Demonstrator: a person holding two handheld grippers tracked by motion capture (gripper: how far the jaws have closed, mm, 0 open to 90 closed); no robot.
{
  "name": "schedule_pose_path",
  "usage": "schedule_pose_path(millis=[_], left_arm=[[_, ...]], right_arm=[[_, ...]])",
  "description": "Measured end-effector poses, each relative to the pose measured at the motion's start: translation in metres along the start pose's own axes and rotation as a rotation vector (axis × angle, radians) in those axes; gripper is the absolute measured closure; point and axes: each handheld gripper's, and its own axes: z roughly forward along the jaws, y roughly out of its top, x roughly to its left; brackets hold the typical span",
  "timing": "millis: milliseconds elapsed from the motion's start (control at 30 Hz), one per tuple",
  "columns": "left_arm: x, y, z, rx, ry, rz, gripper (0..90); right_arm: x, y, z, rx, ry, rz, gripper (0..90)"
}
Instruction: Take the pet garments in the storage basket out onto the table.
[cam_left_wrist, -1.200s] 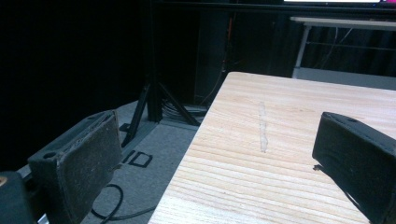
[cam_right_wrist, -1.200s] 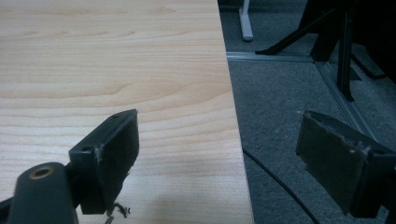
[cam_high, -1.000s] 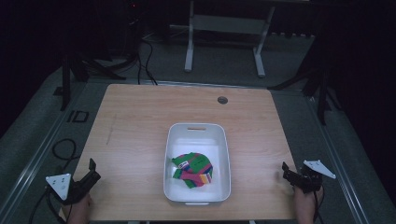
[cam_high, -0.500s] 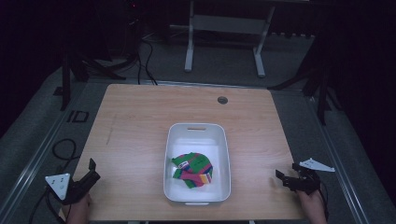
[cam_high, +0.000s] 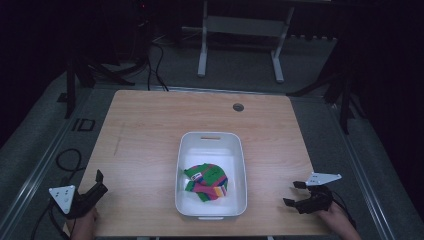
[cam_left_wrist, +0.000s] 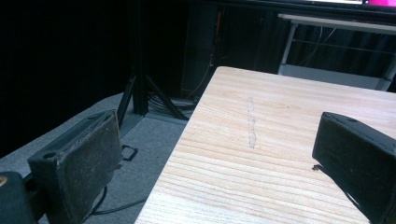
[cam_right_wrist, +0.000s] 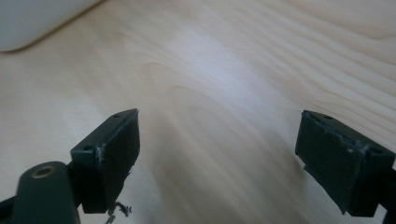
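Fingers of both grippers (cam_high: 99, 183) (cam_high: 295, 194) gape wide, empty, over grained wood table (cam_high: 150, 135).

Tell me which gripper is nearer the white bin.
Right, by a small margin. The right gripper sits off the near right corner of the white bin, jaws open toward it. The left gripper is farther off at the table's near left corner, also open.
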Motion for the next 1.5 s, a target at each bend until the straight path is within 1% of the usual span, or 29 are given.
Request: schedule_pose_path(millis=[33,100,133,200,300,367,400,467,533,600,667,833,933,1000,1167,1233,1500], left_arm=[[0.0,0.0,0.0,0.001,-0.001,-0.001,1.9],[0.0,0.0,0.0,0.001,-0.003,-0.001,1.9],[0.0,0.0,0.0,0.002,-0.004,0.0,1.9],[0.0,0.0,0.0,0.002,-0.005,0.002,1.9],[0.0,0.0,0.0,0.003,-0.008,-0.001,1.9],[0.001,0.0,0.0,0.004,-0.009,0.0,1.9],[0.0,0.0,0.0,0.004,-0.01,0.0,1.9],[0.0,0.0,0.0,0.003,-0.01,0.001,1.9],[0.0,0.0,0.0,0.003,-0.01,0.008,1.9],[0.0,0.0,0.0,0.004,-0.01,0.01,1.9],[0.0,0.0,0.0,0.003,-0.011,0.008,1.9],[0.0,0.0,0.0,0.003,-0.012,0.003,1.8],[0.0,0.0,0.0,0.003,-0.014,0.007,1.8],[0.0,0.0,0.0,0.003,-0.015,0.009,1.9],[0.0,0.0,0.0,0.003,-0.017,0.007,1.9],[0.0,0.0,0.0,0.003,-0.018,0.006,1.9],[0.0,0.0,0.0,0.004,-0.022,0.006,1.9]], right_arm=[[0.003,0.004,0.002,0.014,0.015,-0.016,13.8],[0.007,0.01,0.005,0.035,0.038,-0.031,13.8],[0.011,0.015,0.006,0.041,0.065,-0.046,13.8],[0.016,0.023,0.007,0.048,0.095,-0.065,13.8],[0.027,0.039,0.006,0.043,0.137,-0.102,13.8],[0.035,0.053,0.004,0.042,0.157,-0.132,13.8],[0.038,0.058,0.003,0.04,0.166,-0.14,13.8],[0.046,0.072,0.001,0.036,0.174,-0.173,13.8],[0.052,0.085,-0.001,0.034,0.194,-0.201,13.8],[0.057,0.097,-0.001,0.048,0.201,-0.224,13.8],[0.062,0.107,-0.001,0.064,0.213,-0.234,13.8],[0.074,0.131,0.002,0.078,0.228,-0.26,13.5],[0.082,0.145,0.006,0.085,0.236,-0.288,13.6],[0.089,0.154,0.011,0.091,0.238,-0.309,13.6],[0.101,0.173,0.027,0.124,0.252,-0.35,13.8],[0.106,0.179,0.034,0.141,0.25,-0.372,13.8],[0.128,0.202,0.068,0.206,0.267,-0.427,14.2]])
